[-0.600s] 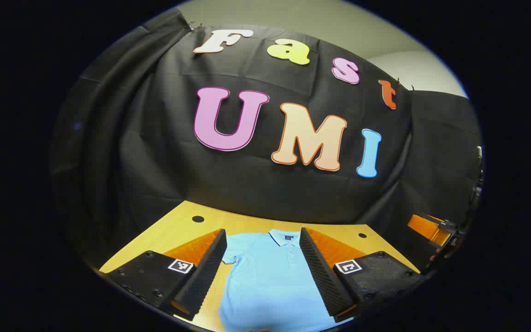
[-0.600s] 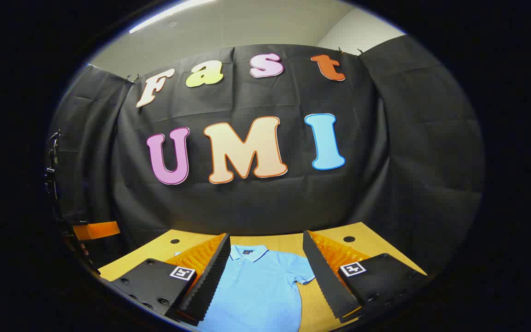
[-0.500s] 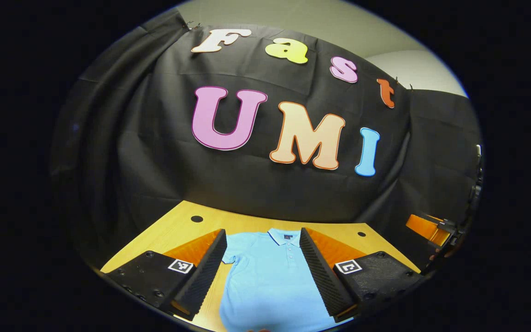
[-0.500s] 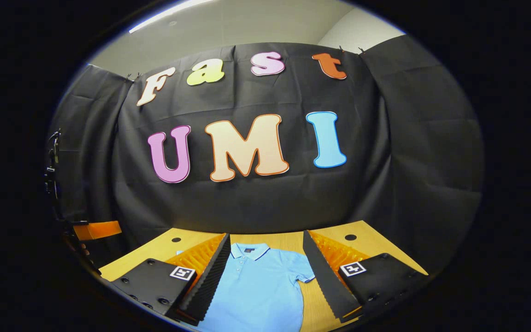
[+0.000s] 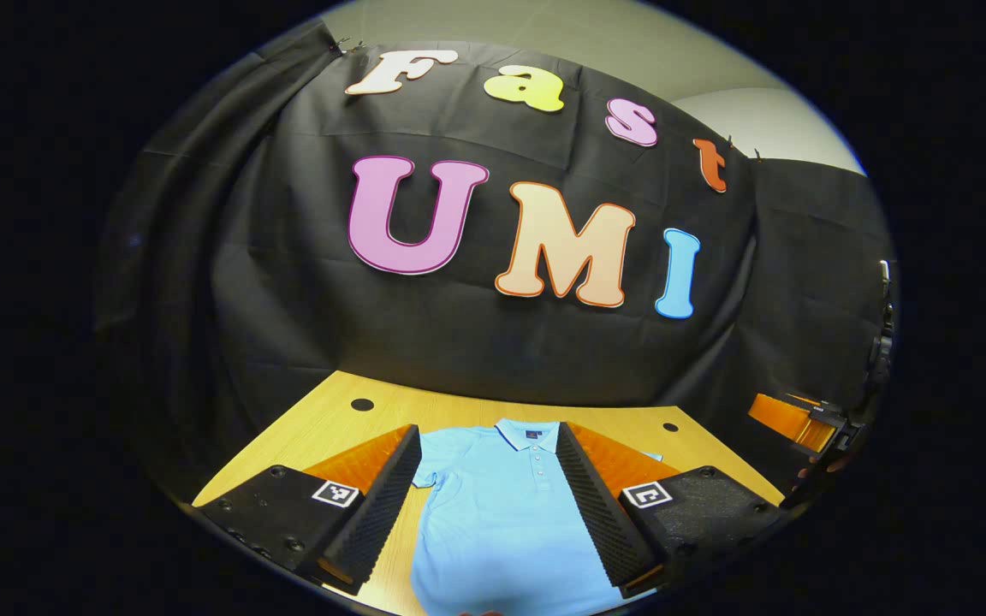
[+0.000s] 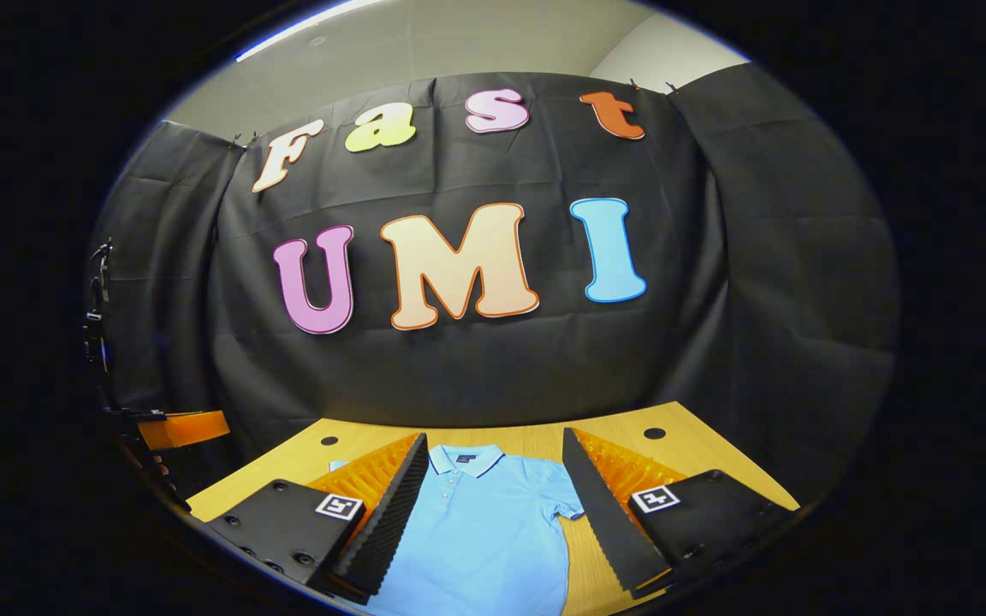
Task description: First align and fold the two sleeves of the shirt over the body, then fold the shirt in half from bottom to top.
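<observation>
Compared with the earlier frames, both views have tipped slightly downward: the table (image 5: 322, 419) reaches a little higher in each, and more of the shirt (image 5: 501, 522) shows, while the shirt itself lies where it did.

In the left gripper view the left gripper (image 5: 489, 505) hangs above the table with its fingers (image 5: 373, 513) spread wide and nothing between them. The blue shirt lies flat on the wood, collar (image 5: 527, 432) toward the black cloth wall (image 5: 288, 299), one short sleeve (image 5: 435, 466) out to the side. In the right gripper view the right gripper (image 6: 493, 513) is likewise spread and empty over the shirt (image 6: 480, 530), with the other sleeve (image 6: 561, 500) visible.

The shirt's hem is cut off at the bottom of both views, and each gripper's fingers cover one sleeve. At each view's edge, an orange and black object (image 6: 176, 428) is too dim to make out.
</observation>
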A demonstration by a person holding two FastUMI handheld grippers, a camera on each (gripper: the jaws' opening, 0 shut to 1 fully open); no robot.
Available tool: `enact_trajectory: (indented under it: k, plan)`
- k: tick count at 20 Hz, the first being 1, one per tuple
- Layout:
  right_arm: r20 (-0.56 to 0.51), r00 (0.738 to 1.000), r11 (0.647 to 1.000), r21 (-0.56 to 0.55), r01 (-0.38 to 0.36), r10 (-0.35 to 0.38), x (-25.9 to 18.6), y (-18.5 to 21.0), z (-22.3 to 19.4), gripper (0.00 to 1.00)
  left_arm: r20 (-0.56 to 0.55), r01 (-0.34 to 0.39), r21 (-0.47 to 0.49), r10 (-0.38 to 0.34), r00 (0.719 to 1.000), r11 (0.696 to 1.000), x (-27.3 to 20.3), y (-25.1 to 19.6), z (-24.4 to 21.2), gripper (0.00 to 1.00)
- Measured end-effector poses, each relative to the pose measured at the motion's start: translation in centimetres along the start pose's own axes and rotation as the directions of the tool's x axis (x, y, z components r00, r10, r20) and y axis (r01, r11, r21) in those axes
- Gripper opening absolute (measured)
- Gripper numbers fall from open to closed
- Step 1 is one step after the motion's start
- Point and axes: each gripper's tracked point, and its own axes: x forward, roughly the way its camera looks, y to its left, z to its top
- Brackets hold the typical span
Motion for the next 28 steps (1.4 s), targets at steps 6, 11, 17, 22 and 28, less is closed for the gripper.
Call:
enact_trajectory:
  k: [6,11,17,22,28]
  plan:
    - [-0.022,1.000,1.000,-0.003,0.009,-0.009,0.7,-0.6,-0.9,0.98,-0.002,0.011,0.003,-0.011,1.000,1.000,-0.1,-0.1,-0.1,0.95]
    - [-0.102,0.995,0.999,-0.039,0.013,-0.016,3.0,-1.7,-3.7,0.98,-0.017,0.004,-0.019,-0.004,1.000,1.000,-0.1,0.1,-0.9,0.95]
    - [-0.231,0.972,0.999,-0.037,0.035,-0.043,8.8,-5.1,-7.9,0.98,-0.039,-0.054,-0.008,0.054,0.998,0.998,-0.7,1.7,-1.6,0.95]
    - [-0.336,0.940,0.998,-0.033,0.061,-0.068,14.4,-8.6,-12.0,0.98,-0.054,-0.081,-0.001,0.081,0.995,0.997,-1.0,2.4,-2.0,0.95]
    - [-0.469,0.876,0.992,-0.096,0.080,-0.116,18.9,-12.9,-17.9,0.98,-0.072,-0.098,-0.010,0.097,0.993,0.995,-1.0,2.7,-2.7,0.95]
